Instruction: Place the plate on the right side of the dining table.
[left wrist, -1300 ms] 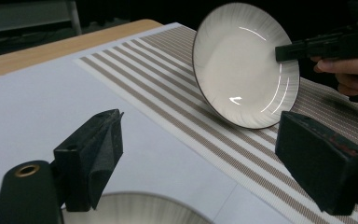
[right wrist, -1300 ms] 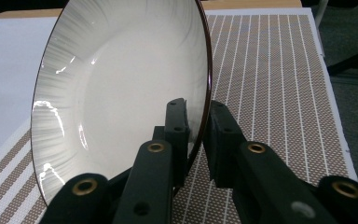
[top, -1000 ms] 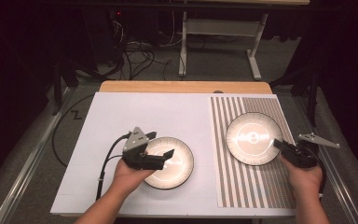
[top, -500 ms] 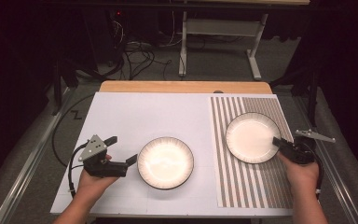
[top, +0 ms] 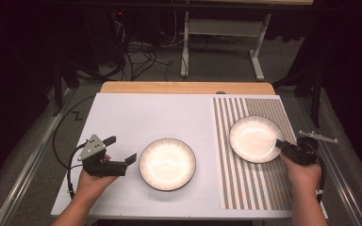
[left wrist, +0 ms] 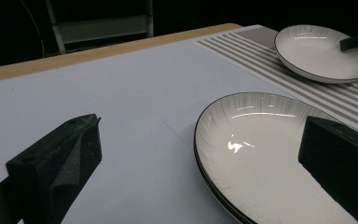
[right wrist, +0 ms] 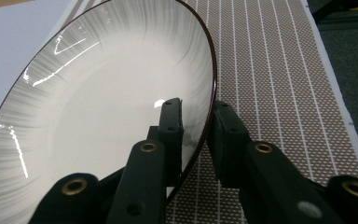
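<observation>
A white plate with a dark rim [top: 167, 164] [left wrist: 265, 149] lies on the white sheet near the table's middle. My left gripper [top: 121, 149] [left wrist: 200, 135] is open just left of it, its wide jaws framing the plate's near rim without touching. A second, matching plate [top: 256, 139] [left wrist: 324, 51] [right wrist: 102, 107] rests on the striped mat [top: 259, 188] [right wrist: 279, 70]. My right gripper [top: 281, 144] [right wrist: 198, 116] is shut on that plate's right rim, one jaw inside the plate and one outside.
The white sheet [top: 136, 117] covers the left and middle of the table, with a wooden edge [top: 184, 88] at the back. Past the table are a metal frame [top: 221, 28] and cables [top: 141, 52] on the floor. A cable [top: 70, 165] trails from the left gripper.
My left gripper has let go of the middle plate and drawn back to the left, open. The right gripper has stayed shut on the right plate's rim.
</observation>
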`<state>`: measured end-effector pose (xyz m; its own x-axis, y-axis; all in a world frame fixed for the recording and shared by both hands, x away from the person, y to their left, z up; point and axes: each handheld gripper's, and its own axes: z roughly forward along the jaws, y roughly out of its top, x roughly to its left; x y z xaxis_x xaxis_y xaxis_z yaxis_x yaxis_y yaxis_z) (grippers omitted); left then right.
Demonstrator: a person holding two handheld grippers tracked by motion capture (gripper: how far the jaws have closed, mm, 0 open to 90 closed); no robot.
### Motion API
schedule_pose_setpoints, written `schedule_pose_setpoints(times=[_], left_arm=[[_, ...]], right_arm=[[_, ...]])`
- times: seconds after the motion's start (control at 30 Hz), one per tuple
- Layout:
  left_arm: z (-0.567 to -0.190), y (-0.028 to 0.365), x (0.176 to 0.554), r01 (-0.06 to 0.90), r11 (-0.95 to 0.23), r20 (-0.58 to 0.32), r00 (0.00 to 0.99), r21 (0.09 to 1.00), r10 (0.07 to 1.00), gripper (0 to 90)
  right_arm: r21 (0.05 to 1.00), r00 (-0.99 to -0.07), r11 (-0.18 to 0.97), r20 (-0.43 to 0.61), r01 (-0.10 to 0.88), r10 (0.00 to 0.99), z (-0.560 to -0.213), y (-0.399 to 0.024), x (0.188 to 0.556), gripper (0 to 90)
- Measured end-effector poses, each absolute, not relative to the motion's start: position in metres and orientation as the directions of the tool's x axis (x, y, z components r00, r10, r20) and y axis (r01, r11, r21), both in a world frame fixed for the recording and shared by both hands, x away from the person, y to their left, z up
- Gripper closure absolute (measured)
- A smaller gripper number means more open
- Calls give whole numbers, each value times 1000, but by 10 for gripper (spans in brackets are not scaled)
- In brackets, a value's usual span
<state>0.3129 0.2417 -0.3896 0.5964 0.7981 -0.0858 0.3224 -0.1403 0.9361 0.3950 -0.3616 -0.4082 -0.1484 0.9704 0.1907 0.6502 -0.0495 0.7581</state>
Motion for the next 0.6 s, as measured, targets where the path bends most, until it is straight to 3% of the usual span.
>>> schedule_pose_setpoints(times=[0.33,0.6], left_arm=[[-391,242,313,323,-142,-81,588,936,805,0],[-395,246,310,333,-126,-91,565,934,820,8]], right_arm=[[758,-113,-50,161,650,980,-419,-365,390,763],[833,-150,3,96,553,984,-408,-360,374,644]])
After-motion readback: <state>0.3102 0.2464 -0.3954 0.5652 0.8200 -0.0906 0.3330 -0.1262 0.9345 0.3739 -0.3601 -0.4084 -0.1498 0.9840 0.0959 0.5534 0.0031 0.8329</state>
